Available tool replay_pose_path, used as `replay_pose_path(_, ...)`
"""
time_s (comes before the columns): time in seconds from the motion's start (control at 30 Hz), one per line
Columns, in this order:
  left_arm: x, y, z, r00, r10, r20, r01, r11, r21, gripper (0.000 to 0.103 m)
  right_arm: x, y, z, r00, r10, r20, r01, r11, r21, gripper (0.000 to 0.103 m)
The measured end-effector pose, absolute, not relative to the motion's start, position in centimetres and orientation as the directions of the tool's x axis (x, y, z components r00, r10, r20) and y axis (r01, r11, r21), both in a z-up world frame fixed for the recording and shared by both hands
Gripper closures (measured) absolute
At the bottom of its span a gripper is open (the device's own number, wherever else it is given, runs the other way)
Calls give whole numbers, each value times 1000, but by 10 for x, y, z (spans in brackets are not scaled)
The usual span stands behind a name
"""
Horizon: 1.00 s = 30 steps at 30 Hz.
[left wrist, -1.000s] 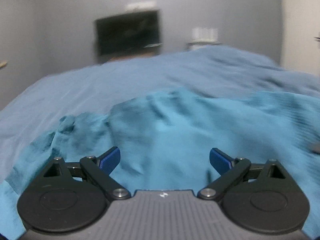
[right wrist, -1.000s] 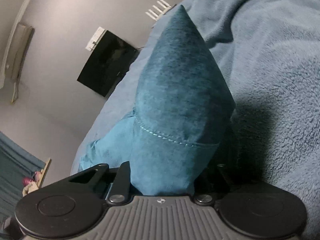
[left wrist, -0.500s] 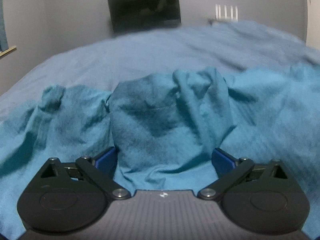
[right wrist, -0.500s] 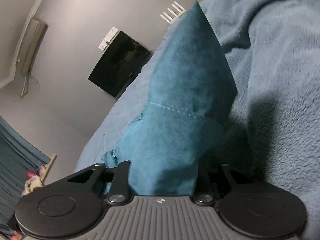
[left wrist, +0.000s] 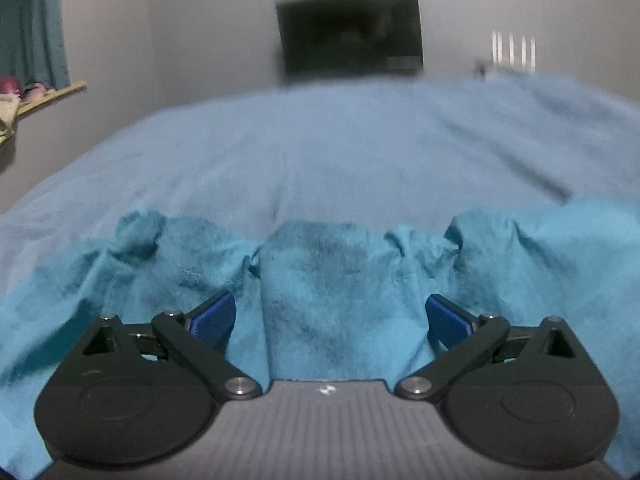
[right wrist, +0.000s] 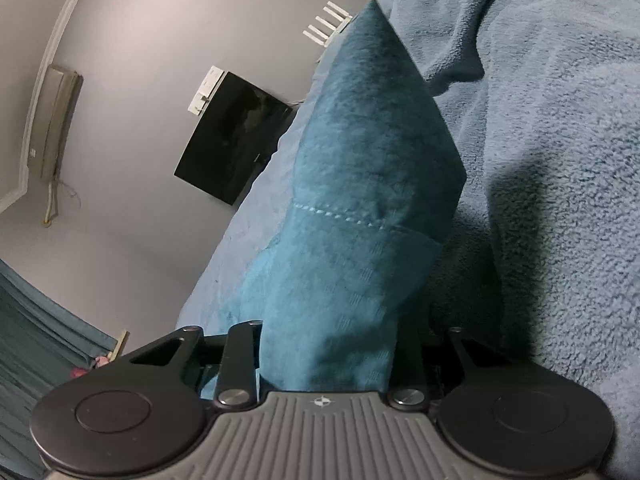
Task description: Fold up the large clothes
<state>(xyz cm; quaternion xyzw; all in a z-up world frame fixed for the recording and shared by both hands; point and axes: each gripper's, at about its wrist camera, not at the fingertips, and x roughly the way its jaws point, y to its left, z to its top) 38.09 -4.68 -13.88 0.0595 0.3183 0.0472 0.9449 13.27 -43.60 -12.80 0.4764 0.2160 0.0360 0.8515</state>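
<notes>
A teal garment (left wrist: pixel 332 292) lies bunched on a light blue bed cover (left wrist: pixel 320 152), filling the lower half of the left wrist view. My left gripper (left wrist: pixel 330 320) is open, its blue-padded fingers spread on either side of a raised fold of the garment. My right gripper (right wrist: pixel 328 356) is shut on a stitched corner of the same teal garment (right wrist: pixel 360 184), which stands up in a point between the jaws and hides the fingertips.
A fleecy blue blanket (right wrist: pixel 560 140) covers the bed to the right of the held corner. A black wall screen (left wrist: pixel 352 36) hangs beyond the bed's far end. A teal curtain (left wrist: pixel 32 20) and a wooden ledge (left wrist: pixel 52 96) are at the left.
The left gripper has moved in over the garment's bunched edge and tilted up, staying open. The right gripper keeps its hold on the corner, which has shifted only slightly.
</notes>
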Motion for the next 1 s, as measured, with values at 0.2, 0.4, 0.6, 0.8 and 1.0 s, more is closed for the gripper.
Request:
replay_pose_path(0.2,393,-42,-127,758,92,-646,19,987,162,0,143,-437,-135,902,264,-341,153,543,826,64)
replay_pose_path(0.4,304,-4,-98,772,-16,-635,104,989,101,0,142,-438,-138,905,270,-327,148,522,840,64)
replay_pose_path(0.6,224,-10,-112,743,-132,-656,212,976,45,0,137,-443,-142,911,265,-315,148,505,851,65)
replay_pose_path(0.8,205,-25,-148,724,-146,-674,270,959,83,0,132,-443,-141,912,250,-325,157,520,839,73)
replay_pose_path(1.0,179,-25,-130,754,-170,-635,297,950,99,0,127,-452,-141,926,216,-309,179,470,864,69)
